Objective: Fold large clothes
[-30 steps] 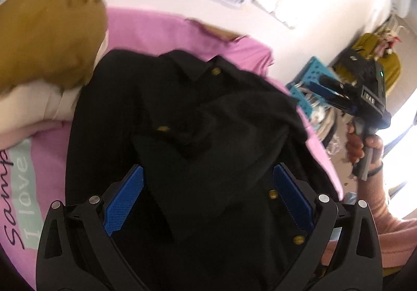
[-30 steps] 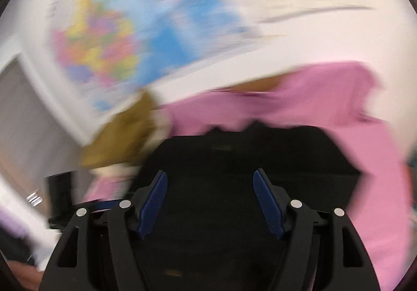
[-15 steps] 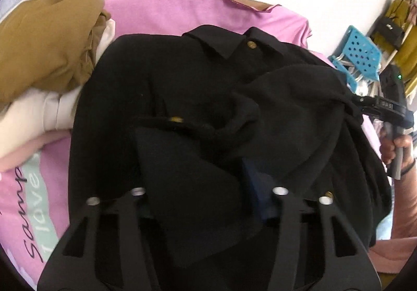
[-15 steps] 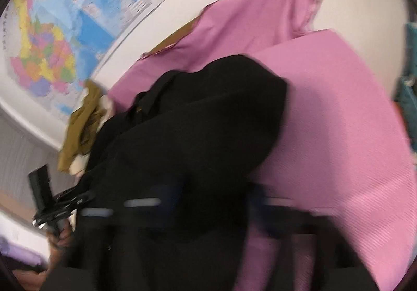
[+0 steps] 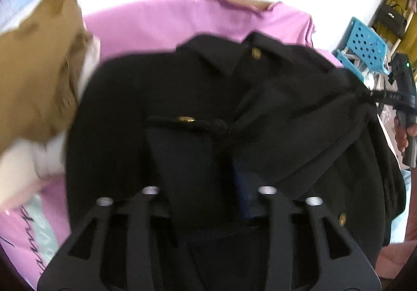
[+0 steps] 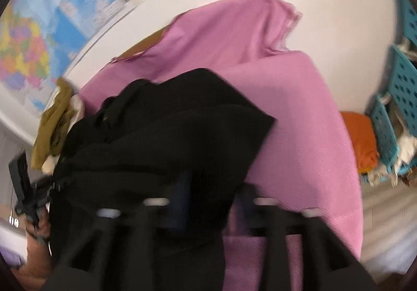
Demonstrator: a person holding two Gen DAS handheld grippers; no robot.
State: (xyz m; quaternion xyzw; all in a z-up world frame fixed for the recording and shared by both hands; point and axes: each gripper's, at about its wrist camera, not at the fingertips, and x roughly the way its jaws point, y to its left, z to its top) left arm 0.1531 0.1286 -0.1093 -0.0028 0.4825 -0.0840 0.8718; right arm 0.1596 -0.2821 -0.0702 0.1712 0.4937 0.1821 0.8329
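Observation:
A black coat (image 5: pixel 156 87) with gold buttons lies crumpled on the pink sheet (image 5: pixel 156 20). My left gripper (image 5: pixel 208 181) sits low over its front. A thick fold of the coat fills its jaws and hides the left pad; the jaws are easing open. At the coat's right edge, cloth bunches to a point at my right gripper (image 5: pixel 370 95). In the right wrist view the right gripper (image 6: pixel 211 186) has its jaws opening wide. The coat (image 6: pixel 169 134) is draped between them over the left finger. My left gripper (image 6: pixel 52 181) shows at the far left.
A brown garment (image 5: pixel 39 69) lies on cream cloth (image 5: pixel 20 160) at the sheet's left. Blue perforated crates (image 6: pixel 401 87) and an orange bundle (image 6: pixel 362 140) stand past the bed's right side. The pink sheet (image 6: pixel 299 121) lies bare to the right of the coat. A map (image 6: pixel 39 30) hangs on the wall.
My left gripper went from wide open above the coat to closed around a fold of it. My right gripper came down from mid-air to the coat's right edge and has spread its jaws.

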